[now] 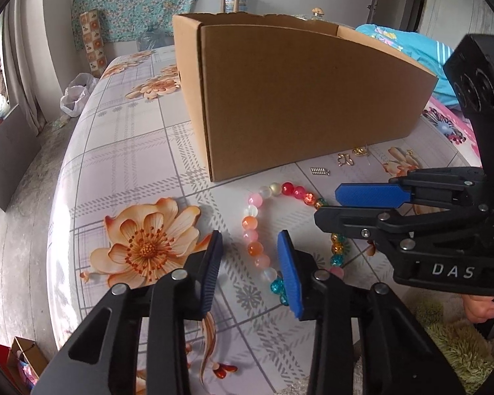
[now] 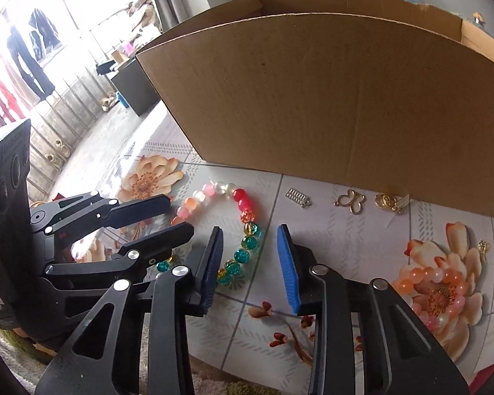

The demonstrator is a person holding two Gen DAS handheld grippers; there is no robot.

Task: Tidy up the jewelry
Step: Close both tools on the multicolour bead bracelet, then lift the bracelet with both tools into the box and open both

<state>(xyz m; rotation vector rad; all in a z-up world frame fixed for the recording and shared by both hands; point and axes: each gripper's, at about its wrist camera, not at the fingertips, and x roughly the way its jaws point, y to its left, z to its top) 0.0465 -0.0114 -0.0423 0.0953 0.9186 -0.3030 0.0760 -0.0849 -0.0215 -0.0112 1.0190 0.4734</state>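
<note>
Left to right. Left gripper [image 1: 251, 235] angled down over the floral tablecloth [image 1: 122, 151], jaws partly drawn in and straddling the pink-and-orange left run of the beaded bracelet [image 1: 257, 217]; a gap visible on either side of the beads, so released rather than clenched, nothing lifted. Bracelet lying flat as a loose loop on the cloth, just in front of the cardboard box [image 1: 313, 98], touching neither wall nor rim. Right gripper [image 2: 249, 228] set likewise over the teal-and-amber right run of the same loop, jaws narrowed but apart, beads near the left pad, no pressing to be seen; also released. Probable reason for the paired placement: one gripper per side of the loop, to carry a limp string level instead of letting it dangle from one point. Farther right, along the foot of the box wall, a silver comb-like charm [image 2: 299, 197], a gold butterfly outline [image 2: 349, 201] and a gold clasp-like piece [image 2: 387, 201], well apart from both grippers. Farthest right, a second bracelet [image 2: 438, 283] of orange and pink beads resting on a printed flower. Box open-topped and close behind, presumably the destination; interior hidden by its wall.
</note>
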